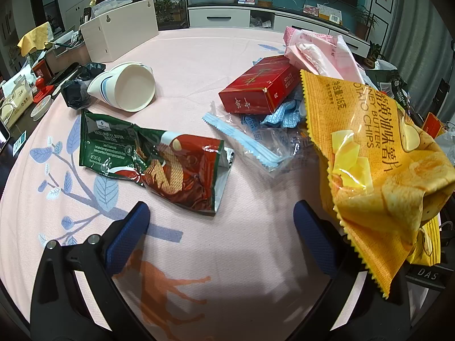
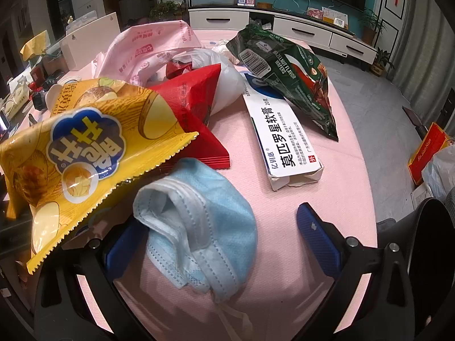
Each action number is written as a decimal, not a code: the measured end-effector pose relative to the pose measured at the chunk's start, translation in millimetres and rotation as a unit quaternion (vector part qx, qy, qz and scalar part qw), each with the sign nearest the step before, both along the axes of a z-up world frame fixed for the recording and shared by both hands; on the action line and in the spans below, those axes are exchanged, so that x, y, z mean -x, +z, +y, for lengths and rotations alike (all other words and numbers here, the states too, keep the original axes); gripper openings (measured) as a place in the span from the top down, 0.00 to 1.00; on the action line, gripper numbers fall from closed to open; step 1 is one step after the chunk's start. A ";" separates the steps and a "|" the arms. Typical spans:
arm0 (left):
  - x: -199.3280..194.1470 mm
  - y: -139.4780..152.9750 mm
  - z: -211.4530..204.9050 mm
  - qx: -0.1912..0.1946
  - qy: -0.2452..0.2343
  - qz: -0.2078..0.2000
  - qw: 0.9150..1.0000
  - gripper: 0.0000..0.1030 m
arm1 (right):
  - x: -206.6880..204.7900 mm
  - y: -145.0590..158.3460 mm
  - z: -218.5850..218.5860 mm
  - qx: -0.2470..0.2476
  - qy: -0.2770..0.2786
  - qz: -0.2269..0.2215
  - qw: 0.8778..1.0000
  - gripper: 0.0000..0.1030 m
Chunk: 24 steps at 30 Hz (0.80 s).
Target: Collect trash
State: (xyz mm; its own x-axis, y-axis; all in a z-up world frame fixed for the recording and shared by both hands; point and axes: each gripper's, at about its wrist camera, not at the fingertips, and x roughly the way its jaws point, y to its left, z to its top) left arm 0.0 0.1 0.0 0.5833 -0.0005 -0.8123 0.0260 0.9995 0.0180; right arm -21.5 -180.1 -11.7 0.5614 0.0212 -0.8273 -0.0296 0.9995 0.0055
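Two grippers hang tilted down over a pink tablecloth [image 1: 199, 56] strewn with litter, and both stand spread wide with nothing between their blue pads.

Largest in either view is the yellow chip bag [image 1: 378, 170], crumpled and raised off the cloth. In the left wrist view it overlaps the right finger of the left gripper [image 1: 221, 233]; in the right wrist view it covers the left finger of the right gripper [image 2: 221, 236].

Next comes a pink plastic bag [image 2: 148, 48] at the far side of the heap, then a green and red wafer wrapper [image 1: 153, 159] lying flat just ahead of the left gripper, slightly left of its middle. A second green wafer wrapper [image 2: 293, 76] lies well ahead of the right gripper, partly on a white ointment box [image 2: 284, 142].

A blue face mask [image 2: 199, 227] lies between the right gripper's fingers, touching neither pad that I can make out.

Farther from the left gripper are a tipped paper cup [image 1: 128, 88], a red carton [image 1: 261, 88] and a clear mask wrapper [image 1: 250, 139].
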 end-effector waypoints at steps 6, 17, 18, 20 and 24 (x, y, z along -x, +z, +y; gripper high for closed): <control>0.0 0.0 0.0 0.000 0.000 0.000 1.000 0.02 | 0.0 0.0 0.0 0.000 0.000 0.000 1.000 0.03; 0.1 0.2 0.7 0.000 0.004 0.002 1.000 0.02 | 0.0 0.0 0.0 0.000 0.000 0.000 1.000 0.03; -0.8 0.5 1.0 0.001 0.005 0.006 1.000 0.02 | 0.0 0.0 0.0 0.000 0.000 0.000 1.000 0.03; 1.4 4.5 0.6 0.002 0.006 0.019 1.000 0.02 | -0.5 0.1 0.2 0.000 0.000 0.000 1.000 0.02; 1.6 9.9 2.2 0.018 0.001 0.025 1.000 0.02 | 4.4 1.9 1.0 0.000 -0.010 0.005 1.000 0.02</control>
